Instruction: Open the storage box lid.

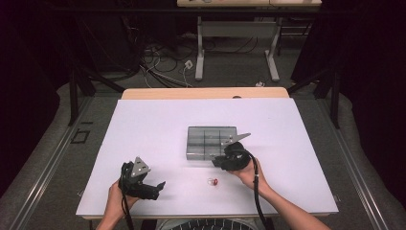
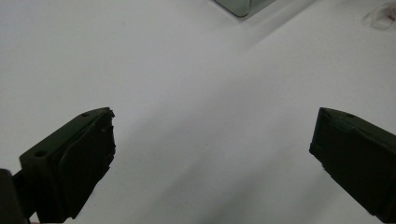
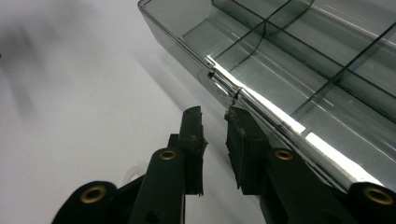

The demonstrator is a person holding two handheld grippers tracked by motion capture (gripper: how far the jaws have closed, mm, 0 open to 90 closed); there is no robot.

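Observation:
A clear grey compartment box (image 1: 210, 141) sits mid-table. Its front wall and latch (image 3: 219, 88) lie just ahead of my right gripper (image 3: 215, 116). That gripper (image 1: 216, 161) is at the box's near right corner, its jaws a narrow gap apart with only white table showing between them. One fingertip (image 3: 236, 116) lies against the box's rim. My left gripper (image 1: 160, 187) rests low at the front left with its jaws (image 2: 212, 140) wide open and nothing between them. A small clear and red piece (image 1: 213, 181) lies on the table between the hands, also visible as a clear and red piece (image 2: 383, 18) in the left gripper view.
The white table top (image 1: 143, 134) ends in a wooden strip at the back. Beyond it are another table's legs (image 1: 199, 52) and loose cables on the floor. A corner of the box (image 2: 240, 5) shows at the top of the left gripper view.

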